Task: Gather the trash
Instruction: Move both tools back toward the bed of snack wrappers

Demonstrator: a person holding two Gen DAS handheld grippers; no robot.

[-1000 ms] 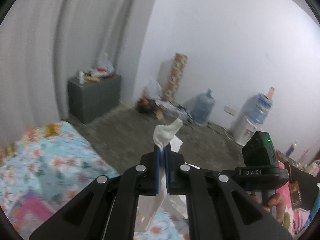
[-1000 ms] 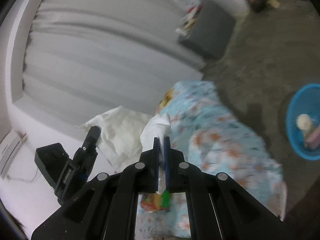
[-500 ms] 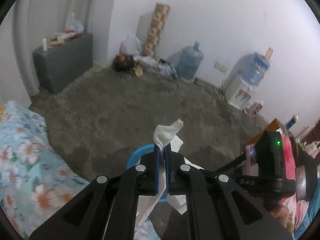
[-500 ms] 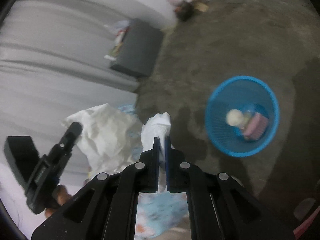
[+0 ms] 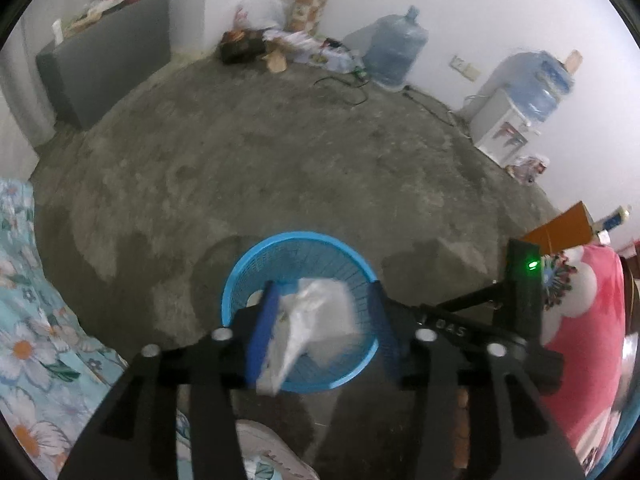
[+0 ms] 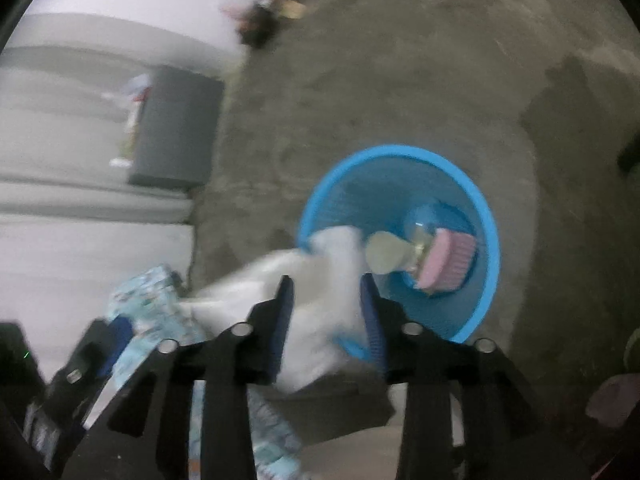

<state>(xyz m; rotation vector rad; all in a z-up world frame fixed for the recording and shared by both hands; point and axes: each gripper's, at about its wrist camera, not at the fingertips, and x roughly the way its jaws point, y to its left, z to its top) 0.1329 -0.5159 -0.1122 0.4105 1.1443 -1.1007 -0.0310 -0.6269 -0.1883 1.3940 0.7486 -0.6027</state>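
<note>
We've got the left gripper (image 5: 320, 312) over the round blue mesh plastic basket (image 5: 256, 260) on the grey concrete floor (image 5: 280, 160), jaws opening, and the crumpled white tissue (image 5: 308, 320) sits loose between them, blurry, against the left pad. On the right, our right gripper (image 6: 326, 312) is opening too, another white tissue wad (image 6: 320, 300) between its pads at the basket's near rim.

A basket (image 5: 240, 276) stands on the floor (image 5: 280, 160), a brush (image 6: 448, 264) and a bottle (image 6: 400, 248) inside it. The bed (image 5: 24, 320) lies to its left. Behind, along the wall, stand a cabinet (image 5: 112, 64), a water jug (image 5: 396, 52) and a water dispenser (image 5: 504, 128).
</note>
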